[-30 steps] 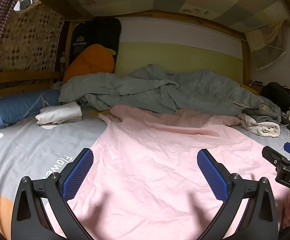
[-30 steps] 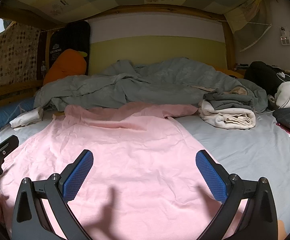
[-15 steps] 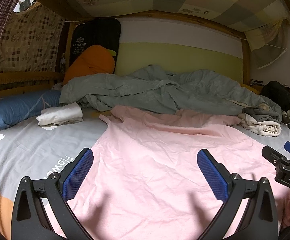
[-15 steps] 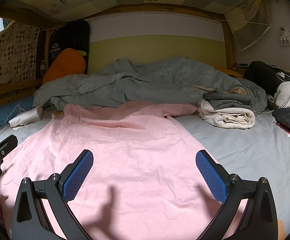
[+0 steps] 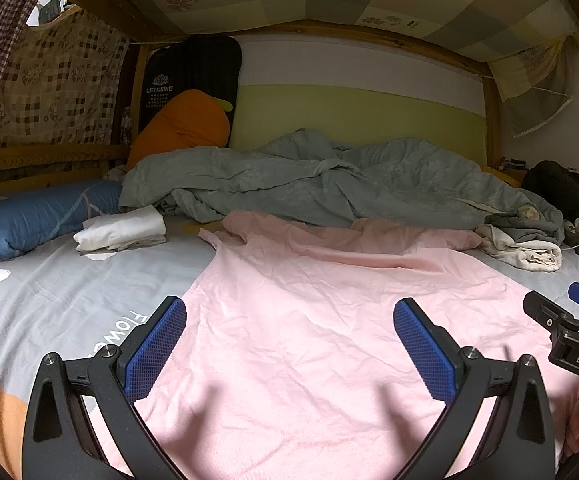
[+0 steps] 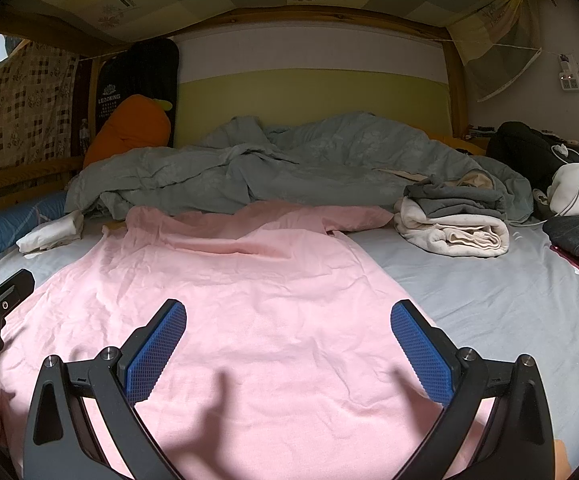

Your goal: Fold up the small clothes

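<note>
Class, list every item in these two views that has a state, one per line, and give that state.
Left gripper: open, empty.
Right gripper: open, empty.
Pink garment: spread flat, unfolded, wrinkled.
Grey duvet: rumpled.
White garment: folded.
Cream and grey clothes: folded, stacked.

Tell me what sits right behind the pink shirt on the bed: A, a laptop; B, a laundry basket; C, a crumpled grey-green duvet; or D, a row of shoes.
C: the crumpled grey-green duvet is heaped across the bed just past the far edge of the pink shirt, which lies spread flat on the grey sheet.
</note>
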A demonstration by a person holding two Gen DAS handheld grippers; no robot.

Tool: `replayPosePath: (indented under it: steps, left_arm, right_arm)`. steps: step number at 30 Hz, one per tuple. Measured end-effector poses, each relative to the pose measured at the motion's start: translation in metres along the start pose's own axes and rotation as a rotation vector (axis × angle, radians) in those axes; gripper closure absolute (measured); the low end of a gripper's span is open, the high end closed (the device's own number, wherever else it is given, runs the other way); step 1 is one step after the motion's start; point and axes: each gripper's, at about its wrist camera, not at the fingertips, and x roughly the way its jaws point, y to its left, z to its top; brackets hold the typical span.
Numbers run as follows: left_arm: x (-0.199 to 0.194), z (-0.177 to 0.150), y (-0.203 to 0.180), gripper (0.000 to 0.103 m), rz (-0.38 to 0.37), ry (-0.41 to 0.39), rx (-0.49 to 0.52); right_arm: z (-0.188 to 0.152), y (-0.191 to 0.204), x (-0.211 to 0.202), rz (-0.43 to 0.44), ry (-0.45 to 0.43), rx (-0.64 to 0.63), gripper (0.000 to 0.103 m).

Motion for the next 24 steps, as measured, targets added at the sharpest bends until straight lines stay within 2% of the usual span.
replayPosePath:
  steps: [7,10,14,17,19,21,24]
  left_arm:
    - [-0.003,0.000,0.003,0.000,-0.007,-0.010,0.002]
    - [-0.009,0.001,0.008,0.000,-0.045,-0.025,-0.018]
    - [-0.016,0.004,0.013,0.000,-0.009,-0.027,-0.033]
    - [-0.035,0.008,0.015,0.000,-0.056,-0.086,-0.026]
    - [-0.044,0.015,0.012,0.000,-0.086,-0.089,0.012]
    - [-0.052,0.020,0.009,0.000,-0.084,-0.089,0.037]
    - [-0.071,0.030,0.015,0.000,-0.101,-0.103,0.011]
  right_arm:
    - [0.000,0.000,0.000,0.008,0.001,-0.001,0.000]
    - [-0.001,-0.001,-0.001,0.068,-0.002,-0.010,0.000]
    - [0.000,-0.001,-0.006,0.065,-0.023,-0.019,0.000]
    - [0.004,-0.001,-0.020,0.031,-0.072,-0.025,0.000]
    - [0.010,-0.003,-0.034,0.022,-0.102,-0.020,0.000]
    - [0.017,-0.006,-0.045,0.023,-0.123,-0.006,0.000]
    - [0.030,-0.017,-0.071,0.026,-0.145,0.025,0.001]
